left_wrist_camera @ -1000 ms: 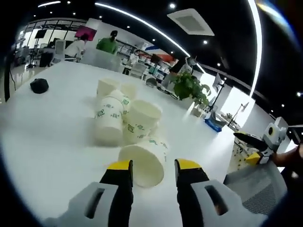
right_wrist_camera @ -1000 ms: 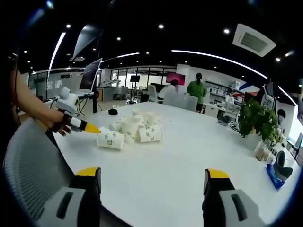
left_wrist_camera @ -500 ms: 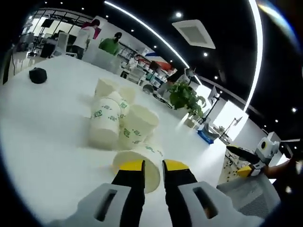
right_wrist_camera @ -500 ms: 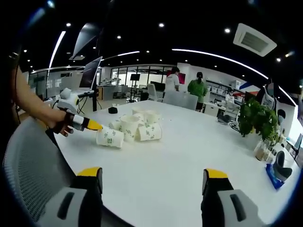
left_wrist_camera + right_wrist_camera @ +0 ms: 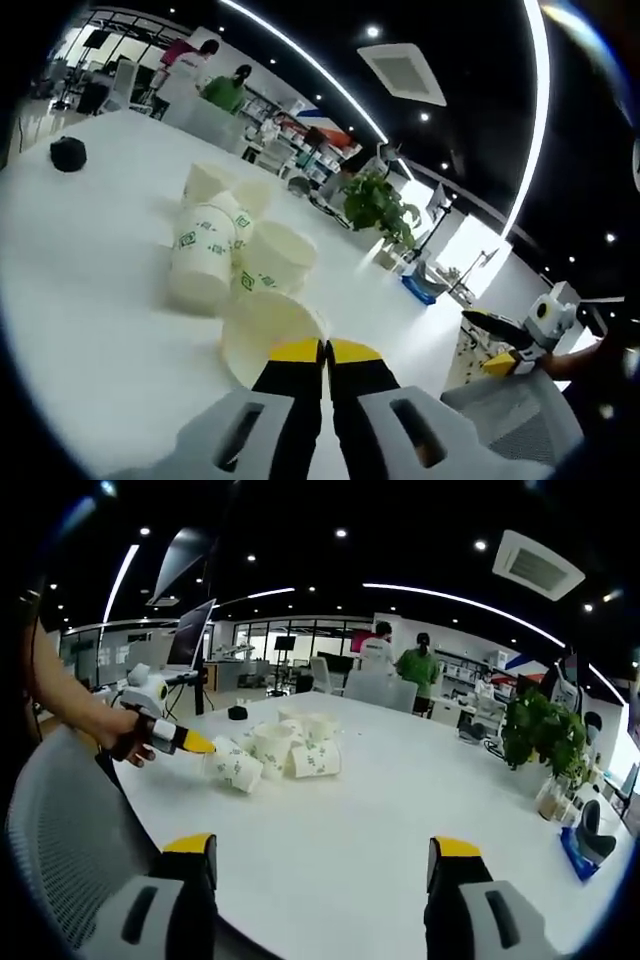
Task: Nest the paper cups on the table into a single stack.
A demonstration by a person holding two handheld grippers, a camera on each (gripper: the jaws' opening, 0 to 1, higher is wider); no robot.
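Several cups: cluster of paper cups [image 5: 285, 752] mid-table on white table [image 5: 400, 840], far from R cam, right in front of L cam.
L gripper: L gripper [image 5: 325, 352] has jaws nearly together, pinched on rim of near cup [image 5: 262, 330]; cup faces cam mouth-first, tipped up. In right gripper view the L gripper [image 5: 185, 742] shows at cluster's left edge, cup on its tip.
Why so: rim pinch looks chosen to carry the cup by its wall & keep its base free to drop into another cup – my guess.
R gripper: R gripper [image 5: 325, 852] has jaws wide apart, holding nothing, hanging over near table edge, well apart from cups. Prob. waiting its turn or ready to steady a receiver.
Rest of cups: upright cup [image 5: 198, 257] just left of held one, open cup [image 5: 275, 262] behind it, more beyond; some lying on sides. No stack yet.
Print: green logo + green marks on cup walls; too small to read, no brand legible.
Other: black object [image 5: 66, 153] far left on table; plant [image 5: 382, 205] far right; people standing in bkgd.
Next, I'd judge: swing held cup over an upright one & seat it.
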